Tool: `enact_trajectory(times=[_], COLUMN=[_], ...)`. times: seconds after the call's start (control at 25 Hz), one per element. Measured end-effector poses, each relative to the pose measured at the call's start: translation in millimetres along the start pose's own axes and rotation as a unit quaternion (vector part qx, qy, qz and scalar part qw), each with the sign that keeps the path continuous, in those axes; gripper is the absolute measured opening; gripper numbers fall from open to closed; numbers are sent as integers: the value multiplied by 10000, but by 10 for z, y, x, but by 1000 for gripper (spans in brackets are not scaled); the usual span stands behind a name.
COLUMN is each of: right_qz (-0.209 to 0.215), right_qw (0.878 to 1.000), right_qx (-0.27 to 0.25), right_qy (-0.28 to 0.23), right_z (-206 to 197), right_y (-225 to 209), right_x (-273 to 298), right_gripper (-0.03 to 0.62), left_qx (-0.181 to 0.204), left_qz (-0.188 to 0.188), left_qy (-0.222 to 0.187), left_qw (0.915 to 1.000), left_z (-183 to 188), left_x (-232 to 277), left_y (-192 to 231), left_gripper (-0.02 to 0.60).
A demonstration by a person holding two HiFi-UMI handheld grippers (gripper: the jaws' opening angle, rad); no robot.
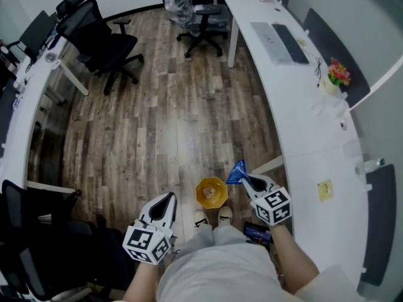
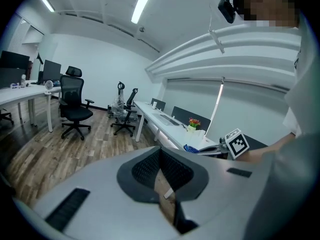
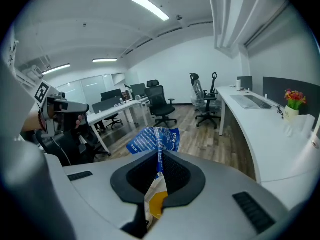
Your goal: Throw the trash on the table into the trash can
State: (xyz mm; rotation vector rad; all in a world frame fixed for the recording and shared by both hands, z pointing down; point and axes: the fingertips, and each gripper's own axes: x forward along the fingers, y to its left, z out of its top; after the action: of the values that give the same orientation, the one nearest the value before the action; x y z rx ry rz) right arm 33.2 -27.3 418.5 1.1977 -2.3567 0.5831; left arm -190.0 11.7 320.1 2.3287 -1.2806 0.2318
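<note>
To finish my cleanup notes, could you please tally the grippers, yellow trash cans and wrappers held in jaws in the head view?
Grippers: 2, left gripper and right gripper
Trash can: 1
Wrapper: 1, blue, in the right gripper's jaws
Total: 4

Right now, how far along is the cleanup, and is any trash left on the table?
Something already lies in the yellow trash can. The right hand-held gripper is shut on a blue wrapper, close to the can, not yet dropped. The left hand-held gripper is shut, apparently empty. Still left: a small yellow scrap on the white table may be trash too.
</note>
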Motion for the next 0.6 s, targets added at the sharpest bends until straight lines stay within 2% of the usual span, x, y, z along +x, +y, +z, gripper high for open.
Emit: enact_trajectory(times=[0.32,0.6], right_qz=[112,335], right_qw=[9998,9978], right_qx=[-2,-152], right_qy=[180,547], right_z=[-65,-268], right_y=[-112,-253], right_x=[105,296], right_gripper=[40,40], left_qx=[-142,-233], left_qz=[164,272], left_qy=[28,192], left_qw=[9998,9992], left_z=[8,-98], left_x=[120,397], left_y=[97,187], left_gripper=[2,2])
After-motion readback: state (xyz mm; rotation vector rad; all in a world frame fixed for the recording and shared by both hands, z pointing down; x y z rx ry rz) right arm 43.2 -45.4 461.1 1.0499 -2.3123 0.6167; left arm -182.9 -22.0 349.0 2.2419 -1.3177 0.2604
